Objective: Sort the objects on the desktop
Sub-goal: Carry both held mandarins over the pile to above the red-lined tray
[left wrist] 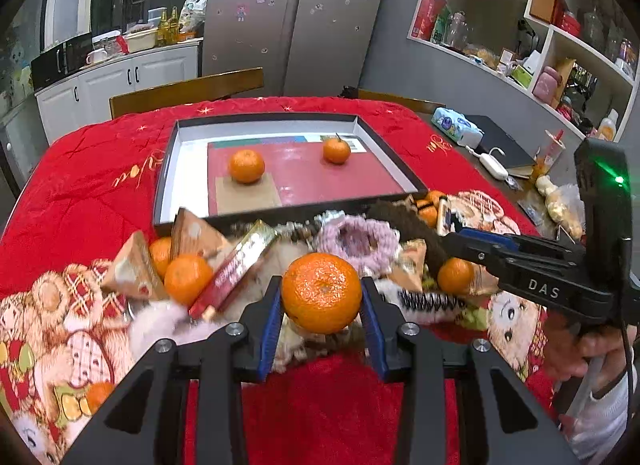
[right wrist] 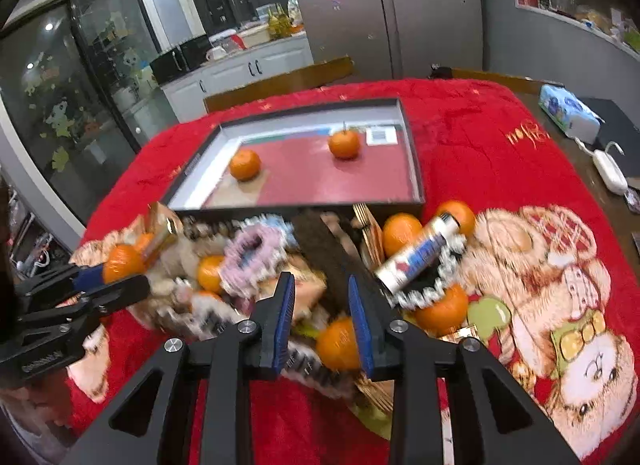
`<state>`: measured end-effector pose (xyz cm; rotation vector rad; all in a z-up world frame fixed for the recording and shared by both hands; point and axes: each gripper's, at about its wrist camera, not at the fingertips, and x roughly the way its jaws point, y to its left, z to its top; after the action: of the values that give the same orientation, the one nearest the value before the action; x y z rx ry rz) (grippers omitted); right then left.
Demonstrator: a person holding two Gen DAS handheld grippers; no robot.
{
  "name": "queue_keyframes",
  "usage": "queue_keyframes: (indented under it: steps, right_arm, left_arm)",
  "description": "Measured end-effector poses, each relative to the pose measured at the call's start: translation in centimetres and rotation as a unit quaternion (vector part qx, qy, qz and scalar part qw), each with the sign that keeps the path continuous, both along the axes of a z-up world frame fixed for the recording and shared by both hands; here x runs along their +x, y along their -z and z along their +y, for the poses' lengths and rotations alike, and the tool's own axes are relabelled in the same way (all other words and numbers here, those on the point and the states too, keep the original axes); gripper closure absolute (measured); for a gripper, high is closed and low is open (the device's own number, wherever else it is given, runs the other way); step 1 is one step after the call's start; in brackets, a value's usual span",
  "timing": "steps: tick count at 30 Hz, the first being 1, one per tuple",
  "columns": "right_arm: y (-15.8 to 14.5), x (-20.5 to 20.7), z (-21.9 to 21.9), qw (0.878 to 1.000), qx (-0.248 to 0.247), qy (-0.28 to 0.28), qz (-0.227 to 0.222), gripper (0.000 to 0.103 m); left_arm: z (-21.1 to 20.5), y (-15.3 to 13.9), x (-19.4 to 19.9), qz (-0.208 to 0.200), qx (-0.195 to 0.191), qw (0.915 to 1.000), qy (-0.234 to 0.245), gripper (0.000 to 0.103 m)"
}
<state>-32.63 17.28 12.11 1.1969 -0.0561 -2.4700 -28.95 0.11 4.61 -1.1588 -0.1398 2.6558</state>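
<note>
Left wrist view: left claw (left wrist: 321, 297) clamped on a tangerine (left wrist: 321, 292), lifted clear of the clutter, presumably bound for the tray (left wrist: 168, 169) beyond, where two tangerines already lie.

Right wrist view: right claw (right wrist: 322, 313) at its narrowest over the pile, gripping nothing; a second tangerine (right wrist: 338, 343) shows behind its right pad, unseen from the left.

Steel fridge (left wrist: 296, 13) (dotted with magnets), white wall shelves (left wrist: 532, 21), kitchen counter (left wrist: 120, 65), wooden chair (left wrist: 188, 91)
</note>
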Motion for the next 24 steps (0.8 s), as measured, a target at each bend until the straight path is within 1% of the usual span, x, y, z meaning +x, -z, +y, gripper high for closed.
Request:
queue_keyframes:
  steps: [5, 9, 15, 18, 19, 21, 23, 24]
  right_arm:
    - [0.9, 0.5, 0.0, 1.0, 0.023, 0.002, 0.0, 0.07]
    - [1.5, 0.3, 0.2, 1.0, 0.027, 0.007, -0.003, 0.069]
    - [2.7, 0.5, 0.6, 0.999, 0.039, 0.015, -0.015, 0.068]
    - [3.1, 0.8, 0.8, 0.999, 0.046, 0.014, -0.019, 0.063]
    - [3.4, 1.0, 0.8, 0.998, 0.05, 0.013, -0.02, 0.062]
    - [3.6, 1.3, 1.0, 0.999, 0.045, 0.013, -0.016, 0.063]
    - [3.7, 1.4, 1.1, 0.999, 0.048, 0.016, -0.012, 0.067]
    - [3.7, 1.6, 1.1, 0.999, 0.048, 0.016, -0.009, 0.067]
  left_arm:
    - [0.2, 0.5, 0.4, -0.006, -0.002, 1.0, -0.001, 0.065]
    - [0.5, 0.9, 0.2, -0.013, 0.003, 0.9999, 0.004, 0.065]
    - [0.7, 1.0, 0.0, -0.012, -0.006, 0.9999, 0.006, 0.065]
    - [0.8, 1.1, -0.1, -0.014, -0.006, 0.9999, 0.008, 0.065]
    - [0.8, 1.1, 0.0, -0.014, -0.006, 0.9998, 0.008, 0.065]
    - [0.9, 1.2, 0.0, -0.016, -0.006, 0.9998, 0.01, 0.065]
    - [1.0, 1.3, 0.0, -0.017, -0.005, 0.9998, 0.012, 0.065]
    - [1.0, 1.3, 0.0, -0.017, -0.005, 0.9998, 0.013, 0.065]
